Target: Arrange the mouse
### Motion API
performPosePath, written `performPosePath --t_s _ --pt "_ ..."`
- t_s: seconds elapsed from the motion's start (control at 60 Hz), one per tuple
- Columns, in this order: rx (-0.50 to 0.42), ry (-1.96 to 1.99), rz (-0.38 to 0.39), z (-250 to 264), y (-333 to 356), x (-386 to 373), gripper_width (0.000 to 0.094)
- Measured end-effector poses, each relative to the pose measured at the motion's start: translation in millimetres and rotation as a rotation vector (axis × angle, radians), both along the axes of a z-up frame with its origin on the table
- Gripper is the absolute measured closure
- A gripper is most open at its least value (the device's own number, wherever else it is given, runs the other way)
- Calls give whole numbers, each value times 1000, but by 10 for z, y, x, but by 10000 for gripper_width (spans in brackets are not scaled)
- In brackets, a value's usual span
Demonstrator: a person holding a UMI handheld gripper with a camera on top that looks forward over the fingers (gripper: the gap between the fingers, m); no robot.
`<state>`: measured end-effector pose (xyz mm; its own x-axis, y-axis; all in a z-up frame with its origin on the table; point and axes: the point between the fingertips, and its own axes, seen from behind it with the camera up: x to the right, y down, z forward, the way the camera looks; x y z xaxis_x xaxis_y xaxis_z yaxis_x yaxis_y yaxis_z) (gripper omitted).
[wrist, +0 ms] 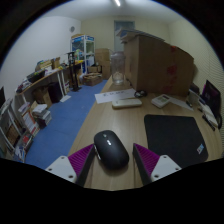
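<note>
A black computer mouse (110,148) lies on the wooden table (125,118), between my gripper's (113,161) two fingers. The purple pad (83,160) of the left finger looks to touch the mouse's left side. The right pad (144,160) stands apart from it with a strip of table showing between. The gripper is open around the mouse, which rests on the table. A black mouse mat (175,136) lies on the table just to the right of the mouse and the right finger.
A white flat object (127,102) lies farther ahead on the table. A large cardboard box (158,62) stands at the far end. Small items and a dark device (208,102) sit at the right. A blue floor (62,118) and cluttered shelves (45,85) lie left.
</note>
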<state>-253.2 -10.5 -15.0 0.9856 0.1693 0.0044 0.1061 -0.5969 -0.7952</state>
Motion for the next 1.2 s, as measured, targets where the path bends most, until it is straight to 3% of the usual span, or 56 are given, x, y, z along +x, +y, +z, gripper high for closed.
performPosePath --t_s 0.1,0.25,0.267,0.35,0.417,0.533,0.617,0.7,0.817,0.967,1.067,1.1,1.2 --pt "7 -6 -18 -8 152 -6 390" --pt "-20 13 -107 -16 156 27 499" --pt "-27 20 -120 -13 153 25 549" --pt "-58 21 -121 14 134 -1 574" --pt "-51 62 -77 207 147 -124 587" --pt "126 76 -61 1164 366 101 585" --pt "258 70 -111 1820 649 643 587" --pt "300 38 -165 2035 749 1236 588" --pt "208 -5 -209 1460 799 1893 592" --pt "35 -29 -154 464 596 1972 585" --pt "-46 -17 -153 70 419 1984 556" --pt "-4 -21 -148 73 453 1978 544" --pt "-32 -25 -153 40 464 1988 429"
